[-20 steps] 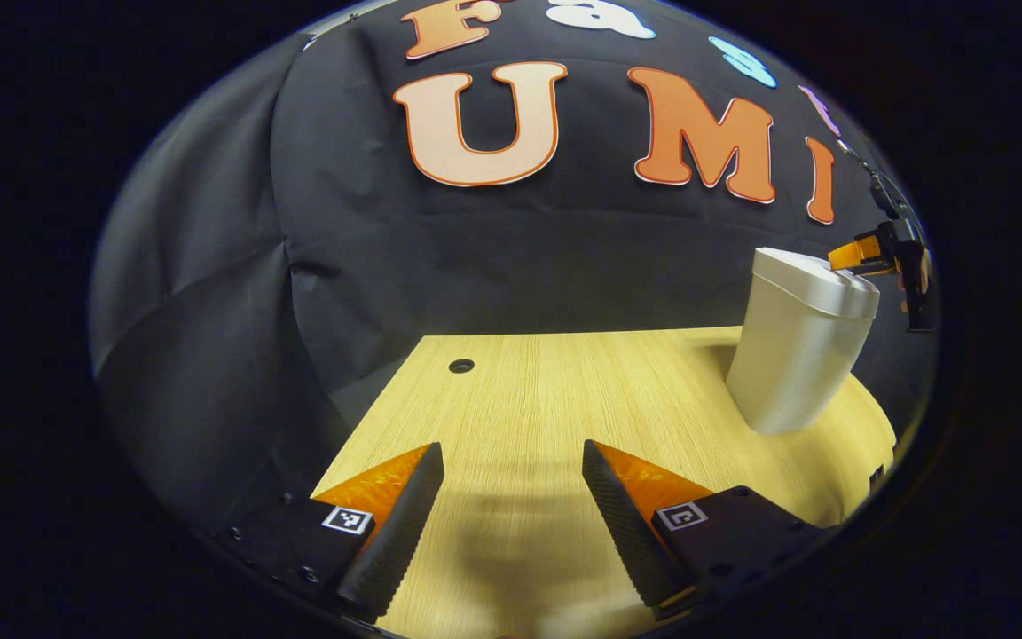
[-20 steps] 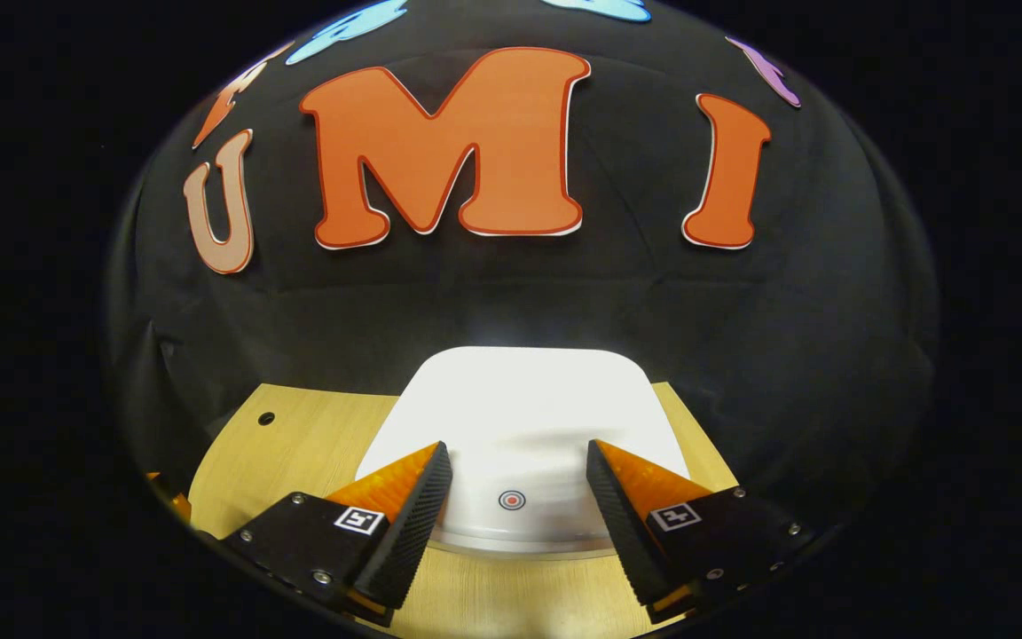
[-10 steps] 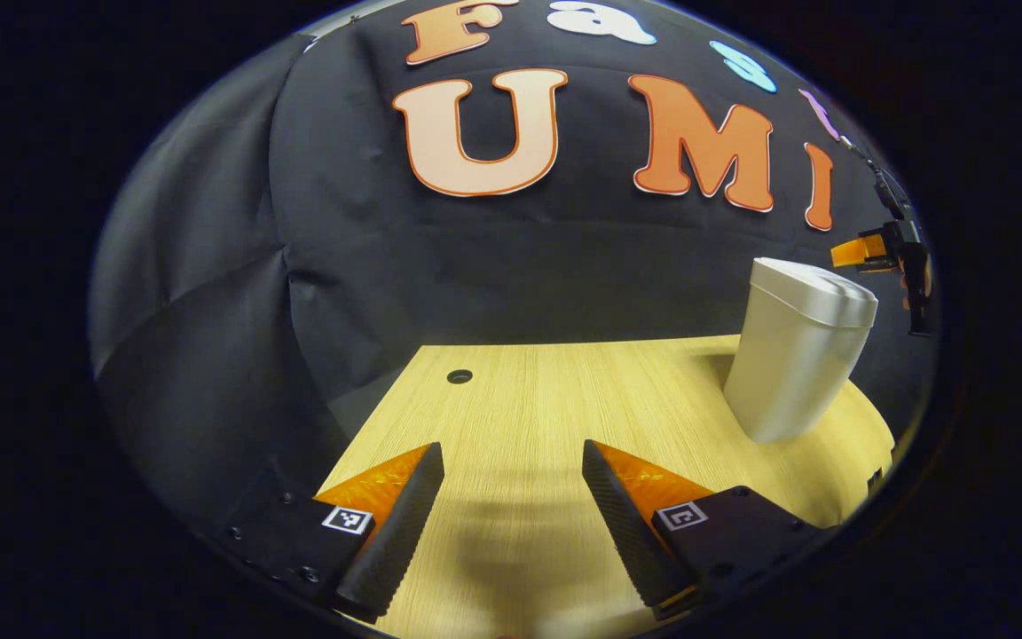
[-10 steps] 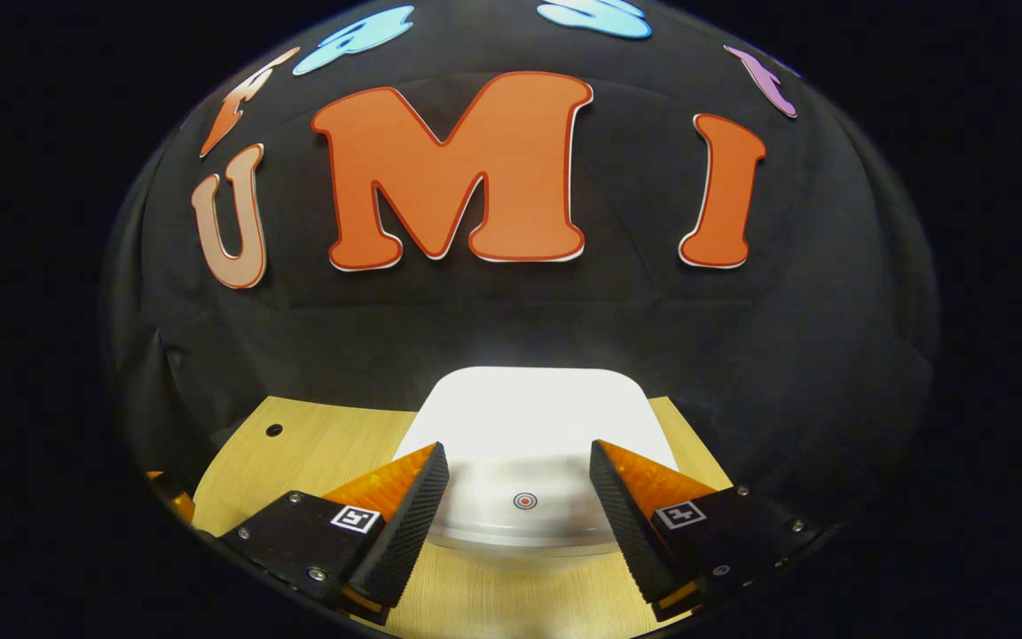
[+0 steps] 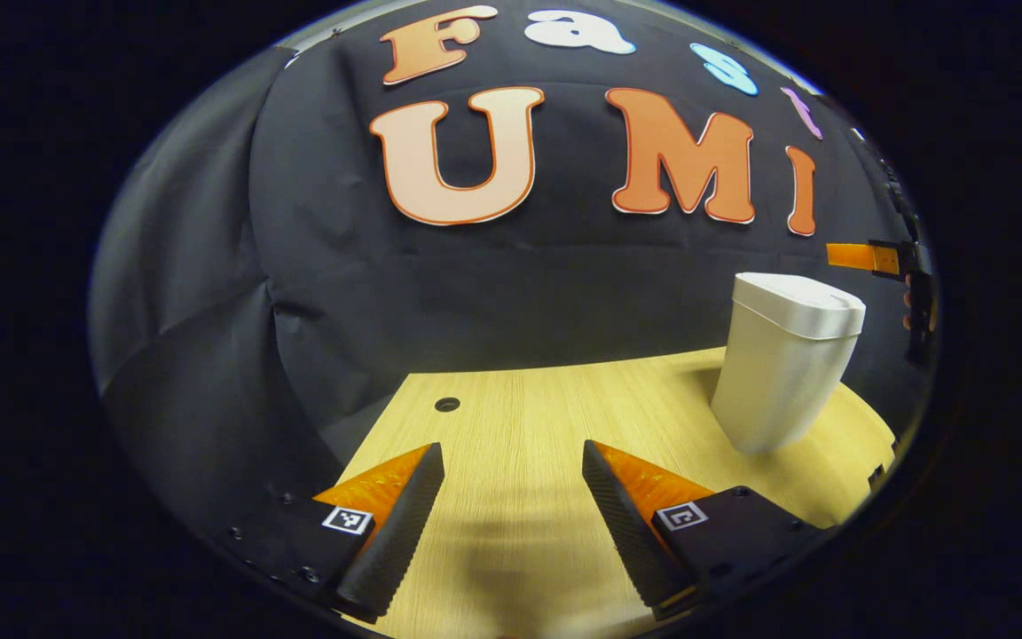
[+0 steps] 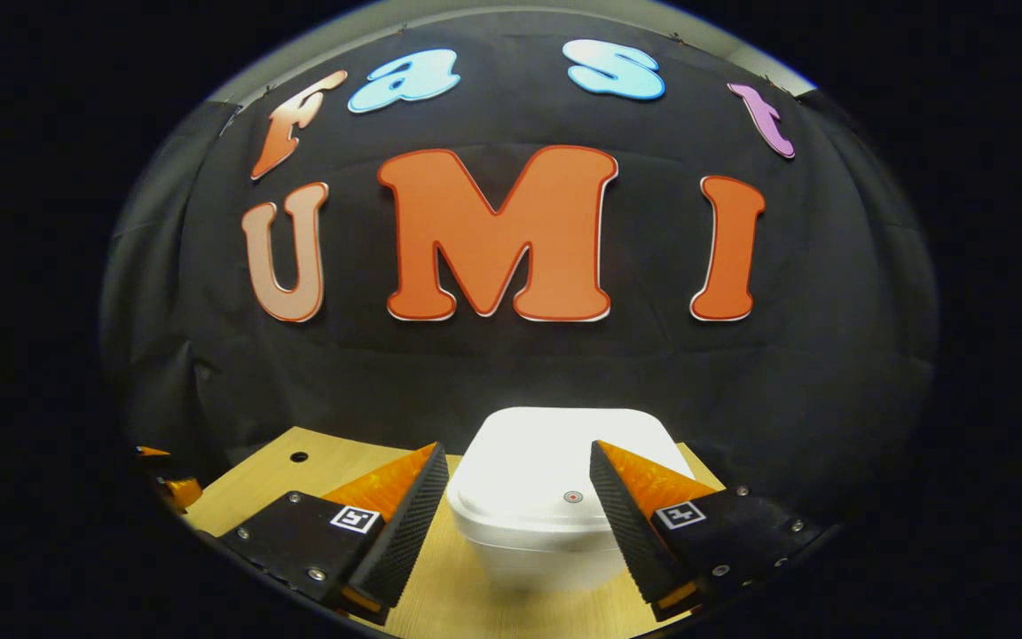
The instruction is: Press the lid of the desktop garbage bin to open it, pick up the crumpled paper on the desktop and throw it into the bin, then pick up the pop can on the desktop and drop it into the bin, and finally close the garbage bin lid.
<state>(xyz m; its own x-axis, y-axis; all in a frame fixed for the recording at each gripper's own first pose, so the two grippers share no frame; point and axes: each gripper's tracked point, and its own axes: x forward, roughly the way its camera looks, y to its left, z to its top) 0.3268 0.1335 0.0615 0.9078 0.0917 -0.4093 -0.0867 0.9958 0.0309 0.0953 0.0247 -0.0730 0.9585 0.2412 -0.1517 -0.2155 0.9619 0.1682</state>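
Observation:
The white garbage bin (image 5: 782, 368) stands on the wooden table (image 5: 546, 417) at the right of the left gripper view, its lid (image 5: 799, 303) down. In the right gripper view the bin (image 6: 546, 532) is just ahead and below, and its lid (image 6: 564, 453) carries a small red dot (image 6: 572, 497). My right gripper (image 6: 520, 519) hangs open above and short of the bin, touching nothing. My left gripper (image 5: 511, 524) is open over bare table, well left of the bin. The right gripper (image 5: 875, 259) also appears above the bin's right side.
A small round hole (image 5: 447, 404) marks the table's far left; the same hole (image 6: 299, 456) is seen left of the bin. The black cloth wall stands close behind the table. Part of the left gripper (image 6: 165, 486) peeks in at the far left edge.
My right gripper has drawn back and risen from the bin's lid, so the bin looks smaller and lower. The left gripper view has shifted slightly. The lid stays down.

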